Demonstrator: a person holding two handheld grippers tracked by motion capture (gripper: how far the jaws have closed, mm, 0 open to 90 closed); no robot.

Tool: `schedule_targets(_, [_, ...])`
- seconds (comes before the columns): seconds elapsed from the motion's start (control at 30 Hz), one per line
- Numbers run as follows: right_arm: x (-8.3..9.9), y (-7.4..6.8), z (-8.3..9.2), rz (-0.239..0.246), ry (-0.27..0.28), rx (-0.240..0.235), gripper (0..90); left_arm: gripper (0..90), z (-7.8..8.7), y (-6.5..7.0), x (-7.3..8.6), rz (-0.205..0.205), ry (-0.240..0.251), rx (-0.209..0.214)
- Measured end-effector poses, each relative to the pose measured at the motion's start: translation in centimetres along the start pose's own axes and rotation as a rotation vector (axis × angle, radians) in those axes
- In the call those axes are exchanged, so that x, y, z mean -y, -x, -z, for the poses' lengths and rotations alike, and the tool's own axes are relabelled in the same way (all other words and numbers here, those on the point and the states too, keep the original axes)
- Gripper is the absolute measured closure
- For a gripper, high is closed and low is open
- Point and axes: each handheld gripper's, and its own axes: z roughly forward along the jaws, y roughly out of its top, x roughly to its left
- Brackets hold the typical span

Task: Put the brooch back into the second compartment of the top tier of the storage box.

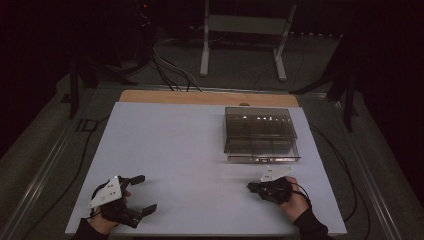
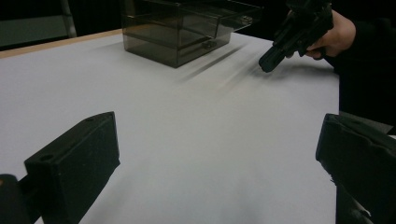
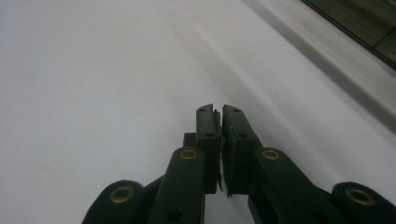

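From the high view, the left gripper (image 1: 141,194) lay released at the near left of the white worktop (image 1: 185,150), the right gripper (image 1: 251,187) clenched on nothing at near right, just before a smoky transparent box (image 1: 260,132). Left gripper view: jaws stood wide apart; the box (image 2: 180,28) sat far off. Right gripper view: jaws met above bare worktop (image 3: 93,70).

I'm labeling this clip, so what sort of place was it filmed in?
Probably a lab or studio set up for recording. A white table stands in a dark room, cables trail over the floor behind it, and a white metal stand sits at the back.
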Motion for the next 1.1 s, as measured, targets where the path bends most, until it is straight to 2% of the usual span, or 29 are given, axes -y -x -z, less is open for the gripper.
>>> schedule_targets(0.43, [-0.4,-0.4,0.4,-0.009,0.009,-0.029,86.3,0.6,0.0,0.0,0.0,0.003,0.001,-0.002])
schedule_targets(0.8, [-1.0,-1.1,1.1,0.011,0.005,-0.021,86.3,0.6,0.0,0.0,0.0,0.004,0.002,-0.003])
schedule_targets(1.1, [-1.3,-1.3,1.5,0.005,0.022,-0.030,86.3,0.6,0.0,0.0,0.0,0.002,0.003,0.001])
